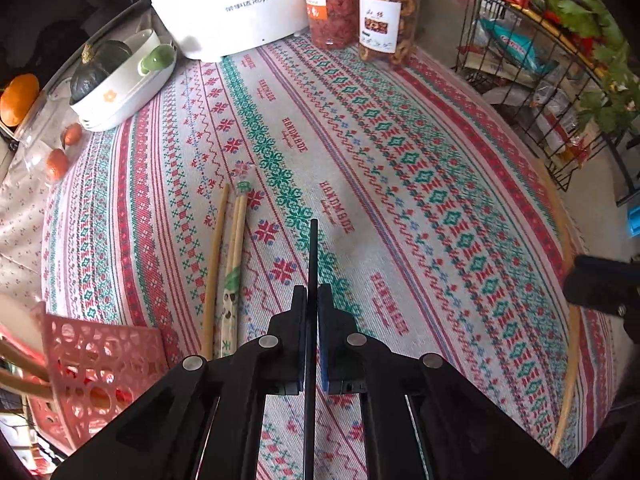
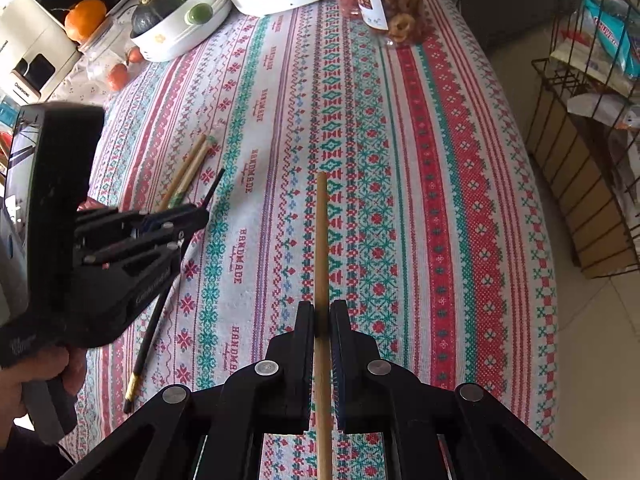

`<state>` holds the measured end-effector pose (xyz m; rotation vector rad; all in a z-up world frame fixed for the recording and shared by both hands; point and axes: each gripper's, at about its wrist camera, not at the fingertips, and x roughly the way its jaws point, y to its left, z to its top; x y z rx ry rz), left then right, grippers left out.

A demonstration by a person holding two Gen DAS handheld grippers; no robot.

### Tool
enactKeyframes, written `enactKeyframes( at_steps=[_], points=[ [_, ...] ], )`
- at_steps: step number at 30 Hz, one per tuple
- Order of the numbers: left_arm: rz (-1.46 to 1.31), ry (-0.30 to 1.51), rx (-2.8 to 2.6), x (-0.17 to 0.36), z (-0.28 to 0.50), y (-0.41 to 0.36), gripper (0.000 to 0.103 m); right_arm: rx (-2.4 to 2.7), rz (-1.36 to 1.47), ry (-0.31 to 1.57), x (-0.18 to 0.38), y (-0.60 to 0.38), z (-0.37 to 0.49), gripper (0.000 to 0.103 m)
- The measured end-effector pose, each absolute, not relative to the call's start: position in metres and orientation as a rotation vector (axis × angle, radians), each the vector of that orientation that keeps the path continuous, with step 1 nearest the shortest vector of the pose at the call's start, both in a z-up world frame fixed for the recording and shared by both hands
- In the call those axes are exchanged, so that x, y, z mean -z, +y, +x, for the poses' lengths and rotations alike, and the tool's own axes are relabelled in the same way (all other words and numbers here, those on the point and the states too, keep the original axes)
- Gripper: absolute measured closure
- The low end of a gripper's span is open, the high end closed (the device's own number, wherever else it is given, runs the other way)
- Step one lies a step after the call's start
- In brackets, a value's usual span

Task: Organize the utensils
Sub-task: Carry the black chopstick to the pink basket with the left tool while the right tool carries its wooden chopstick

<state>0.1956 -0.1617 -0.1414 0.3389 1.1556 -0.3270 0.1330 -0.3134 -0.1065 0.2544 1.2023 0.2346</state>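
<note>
My left gripper (image 1: 312, 294) is shut on a black chopstick (image 1: 313, 248), which runs straight out between the pads, its tip above the patterned cloth. The right wrist view shows that left gripper (image 2: 200, 213) at the left, a hand on its handle, with the black chopstick (image 2: 150, 332) slanting through it, gold-banded end low. My right gripper (image 2: 322, 309) is shut on a bare wooden chopstick (image 2: 322, 236) pointing away over the cloth. A loose wooden chopstick (image 1: 216, 264) and a paper-sleeved pair (image 1: 237, 240) lie on the cloth left of the left gripper. A pink perforated basket (image 1: 100, 354) sits at the lower left.
At the back stand a white cooker (image 1: 228, 4), two clear jars of dried food (image 1: 388, 16) and a white dish (image 1: 120, 92) holding a dark squash. Small oranges (image 1: 58, 164) lie at the far left. A black wire rack (image 2: 592, 184) stands on the floor past the table's right edge.
</note>
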Motion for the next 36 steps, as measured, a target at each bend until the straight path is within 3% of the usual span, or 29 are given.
enactKeyframes(
  at_steps=[14,36],
  points=[
    [0.276,0.864,0.461,0.043,0.086,-0.098,0.098,-0.250,0.251,0.976,0.044,-0.281,0.119,0.096],
    [0.010,0.485,0.417,-0.066,0.049,0.034,0.098,-0.420,0.110,0.664,-0.037,-0.191,0.097,0.096]
  ],
)
